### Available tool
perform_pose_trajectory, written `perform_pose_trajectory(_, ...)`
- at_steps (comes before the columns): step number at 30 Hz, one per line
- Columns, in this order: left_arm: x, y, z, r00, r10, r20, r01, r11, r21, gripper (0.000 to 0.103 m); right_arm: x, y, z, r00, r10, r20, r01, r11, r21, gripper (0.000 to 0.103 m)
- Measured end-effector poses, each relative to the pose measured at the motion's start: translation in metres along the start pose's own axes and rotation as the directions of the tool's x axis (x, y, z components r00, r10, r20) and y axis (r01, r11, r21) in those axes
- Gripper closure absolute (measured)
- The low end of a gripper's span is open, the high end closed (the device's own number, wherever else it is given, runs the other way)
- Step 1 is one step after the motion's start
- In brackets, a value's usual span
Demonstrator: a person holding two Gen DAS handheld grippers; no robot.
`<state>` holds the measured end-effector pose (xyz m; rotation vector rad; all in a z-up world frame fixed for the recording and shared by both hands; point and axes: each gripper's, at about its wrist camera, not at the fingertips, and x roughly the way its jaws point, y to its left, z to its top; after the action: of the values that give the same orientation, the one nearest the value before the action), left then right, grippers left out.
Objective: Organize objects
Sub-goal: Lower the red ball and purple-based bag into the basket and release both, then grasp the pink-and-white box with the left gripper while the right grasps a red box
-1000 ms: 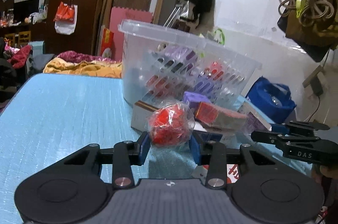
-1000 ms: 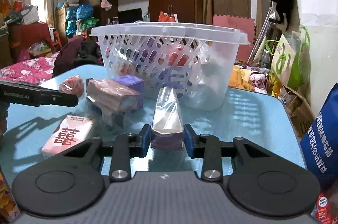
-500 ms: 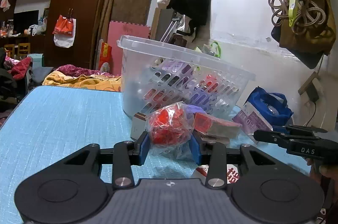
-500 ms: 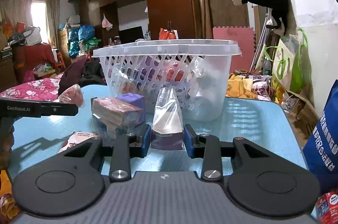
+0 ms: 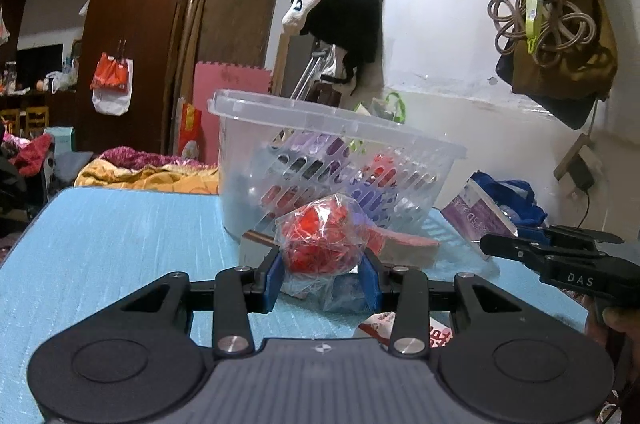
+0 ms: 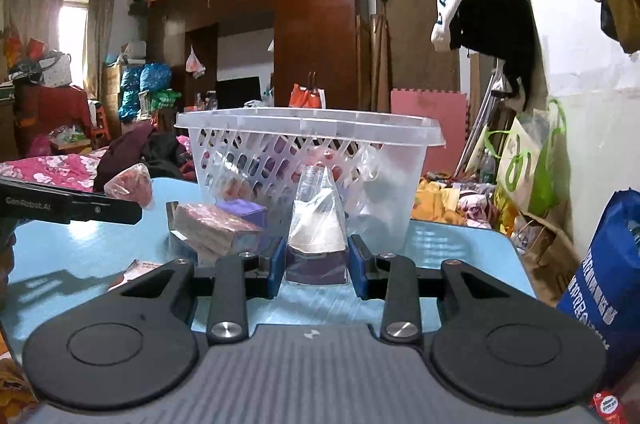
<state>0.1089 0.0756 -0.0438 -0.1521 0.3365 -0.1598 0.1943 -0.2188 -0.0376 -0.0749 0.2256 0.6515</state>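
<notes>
Holding: left hand-held gripper (image 5: pixel 323 274) pinches a clear bag of red pieces (image 5: pixel 320 244)
Right hand-held gripper (image 6: pixel 316 266): clamps a purple box (image 6: pixel 316 264)
Basket (image 6: pixel 308 123): ahead of both on the bench (image 5: pixel 112 236), with purple and red packets inside

Can't really make out what's inside the clear basket (image 6: pixel 308 127), just purple and red blobs through the slots. Red-and-white packet (image 5: pixel 436 334) at lower centre of the left view mostly buried under the left gripper (image 5: pixel 324 278), print unreadable. Right gripper (image 5: pixel 560 256) chopped off by the right edge there. Blue bag (image 6: pixel 604 284) cut by the right edge in the right view. Bottom of the purple packet (image 6: pixel 316 264) hidden behind blue fingers (image 6: pixel 276 270).
</notes>
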Motion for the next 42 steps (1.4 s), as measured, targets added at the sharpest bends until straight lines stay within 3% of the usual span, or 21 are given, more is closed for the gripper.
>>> perform_pose_trajectory(5, -0.013, 0.0, 0.012, 0.995, -0.01, 0.1, 0.011, 1.0, -0.011, 0.058, -0.016, 0.004, 0.015, 0.995, 0.059, 0.076, -0.06, 0.998, 0.015, 0.066)
perform_pose_trajectory(8, -0.009, -0.007, 0.049, 0.993, -0.016, 0.117, 0.016, 1.0, 0.002, 0.058, -0.013, 0.009, 0.049, 0.994, 0.027, 0.102, -0.023, 0.999, -0.035, 0.066)
perform_pose_trajectory(11, 0.012, -0.018, 0.095, 0.996, -0.007, 0.092, 0.006, 1.0, 0.012, 0.058, 0.011, 0.001, 0.092, 0.998, 0.029, 0.061, -0.028, 0.999, -0.024, 0.066)
perform_pose_trajectory(15, 0.065, -0.016, 0.137, 1.0, 0.018, -0.024, -0.019, 0.998, -0.054, 0.058, 0.062, -0.019, 0.134, 0.999, 0.027, -0.022, -0.026, 0.999, 0.046, 0.066)
perform_pose_trajectory(18, 0.101, -0.007, 0.149, 0.99, 0.036, -0.134, -0.055, 0.989, -0.138, 0.058, 0.089, -0.026, 0.142, 0.998, 0.022, -0.058, -0.018, 0.998, 0.068, 0.066)
perform_pose_trajectory(20, 0.117, -0.006, 0.148, 0.979, 0.054, -0.199, -0.084, 0.987, -0.141, 0.052, 0.1, -0.028, 0.138, 0.996, -0.004, -0.085, 0.008, 0.999, 0.042, 0.064)
perform_pose_trajectory(22, 0.126, -0.006, 0.146, 0.969, 0.124, -0.215, -0.152, 0.981, -0.121, 0.037, 0.11, -0.031, 0.135, 0.992, -0.001, -0.122, 0.008, 0.999, 0.053, 0.048)
perform_pose_trajectory(23, 0.128, -0.006, 0.145, 0.963, 0.164, -0.215, -0.192, 0.974, -0.118, 0.034, 0.11, -0.032, 0.132, 0.991, -0.015, -0.131, 0.022, 0.999, 0.047, 0.036)
perform_pose_trajectory(25, 0.121, -0.005, 0.143, 0.965, 0.172, -0.2, -0.198, 0.973, -0.12, 0.033, 0.097, -0.03, 0.128, 0.992, -0.038, -0.122, 0.042, 0.999, 0.031, 0.029)
perform_pose_trajectory(27, 0.095, -0.011, 0.135, 0.979, 0.147, -0.14, -0.162, 0.981, -0.107, 0.033, 0.072, -0.028, 0.125, 0.996, -0.002, -0.085, 0.006, 0.999, 0.039, 0.016)
perform_pose_trajectory(29, 0.056, -0.024, 0.116, 0.992, 0.101, -0.078, -0.106, 0.992, -0.073, 0.025, 0.041, -0.027, 0.115, 0.998, 0.047, -0.032, -0.045, 0.997, 0.061, 0.0)
perform_pose_trajectory(30, 0.04, -0.032, 0.104, 0.994, 0.082, -0.067, -0.085, 0.995, -0.051, 0.016, 0.027, -0.026, 0.107, 0.998, 0.07, -0.011, -0.069, 0.995, 0.067, 0.0)
perform_pose_trajectory(34, -0.005, -0.062, 0.032, 0.995, 0.06, -0.085, -0.054, 0.996, 0.067, 0.014, 0.012, -0.019, 0.076, 0.994, 0.092, -0.056, -0.087, 0.993, 0.085, 0.0)
perform_pose_trajectory(36, -0.009, -0.074, 0.0, 0.99, 0.069, -0.125, -0.057, 0.994, 0.093, 0.014, 0.019, -0.017, 0.064, 0.989, 0.123, -0.081, -0.114, 0.987, 0.116, 0.0)
perform_pose_trajectory(38, -0.008, -0.078, -0.02, 0.985, 0.032, -0.168, -0.021, 0.997, 0.07, 0.014, 0.029, -0.011, 0.056, 0.981, 0.153, -0.117, -0.137, 0.981, 0.134, 0.0)
perform_pose_trajectory(40, -0.006, -0.082, -0.031, 0.984, 0.024, -0.178, -0.014, 0.998, 0.055, 0.014, 0.042, 0.001, 0.05, 0.974, 0.162, -0.157, -0.145, 0.983, 0.114, 0.0)
perform_pose_trajectory(42, 0.004, -0.087, -0.037, 0.977, 0.059, -0.205, -0.043, 0.996, 0.082, 0.014, 0.054, 0.015, 0.046, 0.967, 0.165, -0.191, -0.149, 0.984, 0.099, 0.0)
